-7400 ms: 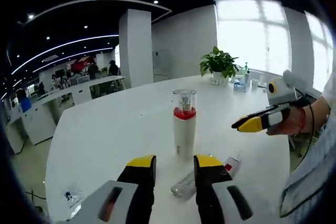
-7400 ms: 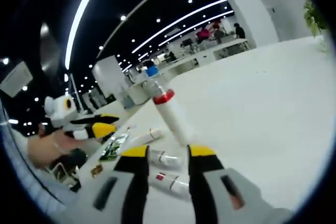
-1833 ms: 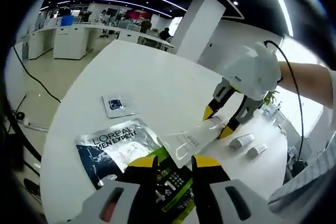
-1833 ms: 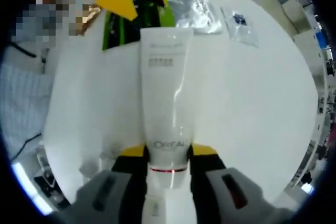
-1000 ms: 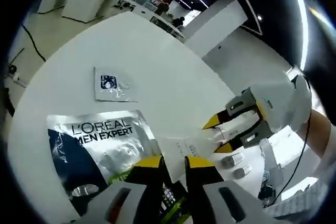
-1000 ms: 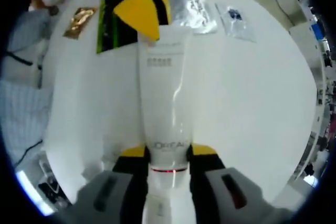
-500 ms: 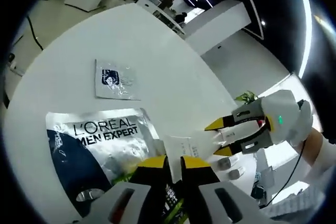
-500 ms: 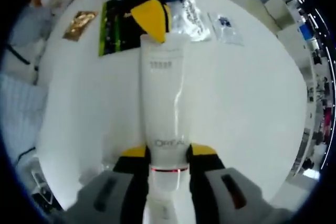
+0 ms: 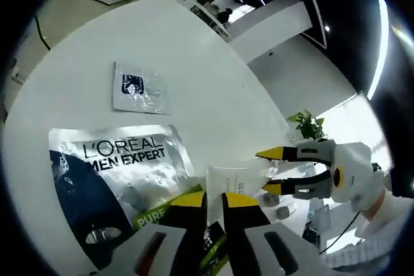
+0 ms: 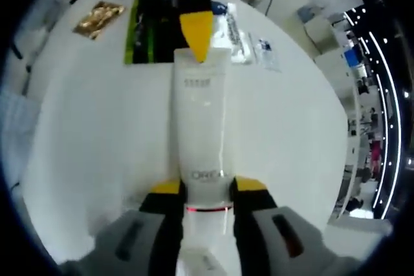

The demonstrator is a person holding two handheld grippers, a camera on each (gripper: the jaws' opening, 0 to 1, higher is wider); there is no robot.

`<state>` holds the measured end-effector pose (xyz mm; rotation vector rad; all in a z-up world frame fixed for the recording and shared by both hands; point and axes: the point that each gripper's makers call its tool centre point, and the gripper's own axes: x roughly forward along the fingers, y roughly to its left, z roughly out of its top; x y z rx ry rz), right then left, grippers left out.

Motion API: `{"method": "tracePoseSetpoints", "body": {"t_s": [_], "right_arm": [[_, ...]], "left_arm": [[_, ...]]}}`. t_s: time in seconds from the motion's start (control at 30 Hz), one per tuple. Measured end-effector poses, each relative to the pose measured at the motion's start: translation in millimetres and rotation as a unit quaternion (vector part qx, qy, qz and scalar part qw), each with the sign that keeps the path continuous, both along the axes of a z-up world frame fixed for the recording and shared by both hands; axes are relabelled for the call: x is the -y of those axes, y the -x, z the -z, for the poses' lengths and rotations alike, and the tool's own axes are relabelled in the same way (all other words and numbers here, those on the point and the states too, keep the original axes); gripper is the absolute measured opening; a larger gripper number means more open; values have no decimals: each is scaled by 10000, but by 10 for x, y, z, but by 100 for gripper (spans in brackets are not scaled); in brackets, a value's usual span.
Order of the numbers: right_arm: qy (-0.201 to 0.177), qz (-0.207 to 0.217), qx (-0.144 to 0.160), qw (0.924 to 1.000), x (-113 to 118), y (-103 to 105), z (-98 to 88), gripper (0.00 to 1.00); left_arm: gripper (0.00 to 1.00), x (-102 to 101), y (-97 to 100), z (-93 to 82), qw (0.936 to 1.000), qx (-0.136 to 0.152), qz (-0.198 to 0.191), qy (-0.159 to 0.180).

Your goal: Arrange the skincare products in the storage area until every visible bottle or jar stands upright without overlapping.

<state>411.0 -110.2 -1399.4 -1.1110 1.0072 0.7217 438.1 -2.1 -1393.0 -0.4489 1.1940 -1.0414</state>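
Observation:
A white L'Oreal tube (image 10: 200, 121) runs lengthwise between the two grippers. My right gripper (image 10: 208, 187) is shut on its cap end, just above a red ring. My left gripper (image 9: 213, 197) has its jaws nearly together on the tube's flat crimped end (image 9: 228, 178). In the left gripper view the right gripper (image 9: 270, 171) comes in from the right, yellow tips on either side of the tube. In the right gripper view the left gripper (image 10: 196, 33) reaches the tube's far end from the top. Two small bottles (image 9: 281, 211) lie on the white table (image 9: 194, 82) behind.
A silver L'Oreal Men Expert sachet (image 9: 123, 166) and a green-black packet (image 10: 145, 37) lie flat under the left gripper. A small clear sachet (image 9: 137, 88) lies farther off, a gold sachet (image 10: 97, 17) at one side. A potted plant (image 9: 307, 124) stands at the far edge.
My left gripper's jaws have narrowed onto the tube's flat end. The right gripper has kept its hold on the cap end throughout; both views have shifted a little.

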Motion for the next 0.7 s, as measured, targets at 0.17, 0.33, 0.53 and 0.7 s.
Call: {"method": "tracePoseSetpoints", "body": {"t_s": [0.17, 0.33, 0.53, 0.7], "right_arm": [[-269, 219, 155, 9993, 32, -5, -20, 27], [-541, 279, 444, 9972, 52, 23, -38, 27], [-573, 267, 696, 9956, 44, 21, -54, 27], [-643, 297, 852, 9938, 51, 20, -65, 27]], "left_arm": [[6, -2, 2, -154, 9998, 102, 51, 156], [5, 29, 38, -304, 9990, 171, 36, 401], [4, 45, 62, -350, 9987, 430, 190, 201], [4, 50, 53, -364, 9986, 460, 210, 131]]}}
